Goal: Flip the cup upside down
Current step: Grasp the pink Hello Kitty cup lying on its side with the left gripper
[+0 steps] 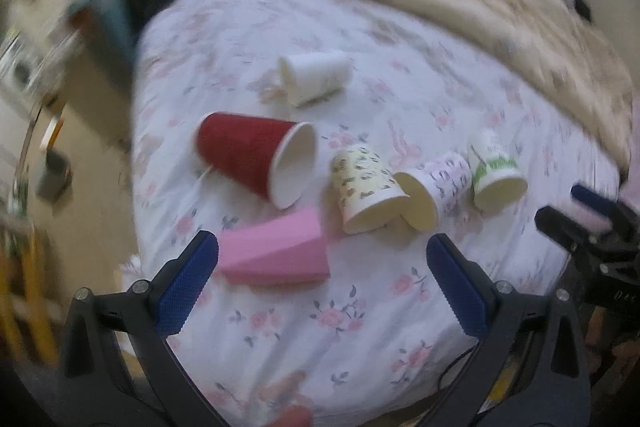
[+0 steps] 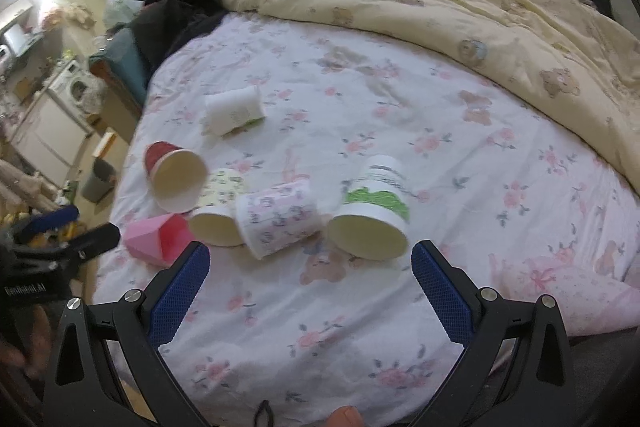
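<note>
Several paper cups lie on their sides on a floral bed sheet (image 1: 360, 327). In the left wrist view: a pink cup (image 1: 276, 255) just ahead of my open left gripper (image 1: 322, 263), a red cup (image 1: 256, 157), a white cup (image 1: 314, 77), a yellow patterned cup (image 1: 366, 189), a pink-print cup (image 1: 438, 187) and a green-and-white cup (image 1: 494, 171). My right gripper (image 2: 310, 263) is open and empty, just short of the pink-print cup (image 2: 278, 219) and the green-and-white cup (image 2: 372, 215). The red cup (image 2: 176, 181) and pink cup (image 2: 158, 237) lie to its left.
A cream duvet (image 2: 460, 7) is bunched across the far and right side of the bed. The bed's left edge drops to a cluttered floor with a grey bin (image 2: 98, 181). The other gripper (image 2: 60, 231) shows at the left edge of the right wrist view.
</note>
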The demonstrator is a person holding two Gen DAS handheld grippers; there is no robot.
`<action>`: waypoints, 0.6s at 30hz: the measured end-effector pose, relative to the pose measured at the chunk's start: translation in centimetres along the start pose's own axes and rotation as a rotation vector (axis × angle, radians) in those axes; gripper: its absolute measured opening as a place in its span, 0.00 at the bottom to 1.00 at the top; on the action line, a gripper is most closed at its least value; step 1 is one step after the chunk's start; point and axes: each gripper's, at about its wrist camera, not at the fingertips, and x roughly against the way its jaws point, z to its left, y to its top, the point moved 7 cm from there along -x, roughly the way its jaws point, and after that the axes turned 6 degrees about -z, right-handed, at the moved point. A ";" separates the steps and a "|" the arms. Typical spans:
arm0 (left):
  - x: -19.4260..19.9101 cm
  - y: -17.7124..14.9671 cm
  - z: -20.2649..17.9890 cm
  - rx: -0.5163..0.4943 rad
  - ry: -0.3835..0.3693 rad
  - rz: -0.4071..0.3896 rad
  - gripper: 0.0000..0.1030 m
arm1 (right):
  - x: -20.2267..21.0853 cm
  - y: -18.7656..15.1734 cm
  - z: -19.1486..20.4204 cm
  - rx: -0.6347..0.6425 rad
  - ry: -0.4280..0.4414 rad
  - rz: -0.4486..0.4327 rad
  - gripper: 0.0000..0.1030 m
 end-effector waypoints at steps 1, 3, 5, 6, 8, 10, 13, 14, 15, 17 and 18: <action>-0.7 0.5 -0.8 -0.052 -0.023 0.036 1.00 | -0.1 0.0 -0.7 -0.015 -0.023 0.006 1.00; -2.4 1.3 -2.9 -0.176 -0.063 0.115 1.00 | -0.3 -0.1 -1.9 -0.051 -0.046 0.017 1.00; -3.9 1.6 -5.0 -0.297 -0.079 0.181 1.00 | -0.3 -0.1 -3.0 -0.091 -0.049 0.023 1.00; -5.0 1.6 -6.2 -0.371 -0.073 0.214 1.00 | -0.2 -0.1 -3.4 -0.111 -0.044 0.021 1.00; -6.3 1.7 -7.9 -0.458 -0.080 0.252 1.00 | -0.1 0.1 -3.8 -0.122 -0.045 0.013 1.00; -7.8 1.7 -9.9 -0.553 -0.097 0.299 1.00 | 0.1 0.1 -4.1 -0.131 -0.043 0.011 1.00; -9.6 1.8 -11.9 -0.635 -0.097 0.329 1.00 | 0.0 0.0 -4.5 -0.142 -0.046 0.017 1.00; -10.2 1.8 -12.5 -0.658 -0.105 0.341 0.99 | 0.0 0.0 -4.7 -0.149 -0.046 0.018 1.00; -10.9 1.8 -13.0 -0.674 -0.107 0.354 0.99 | 0.0 0.0 -5.0 -0.160 -0.045 0.020 1.00; -12.0 1.6 -13.7 -0.696 -0.112 0.379 0.94 | 0.1 0.0 -5.2 -0.176 -0.041 0.021 1.00; -12.4 1.5 -14.0 -0.701 -0.111 0.389 0.92 | 0.1 0.0 -5.3 -0.183 -0.039 0.022 1.00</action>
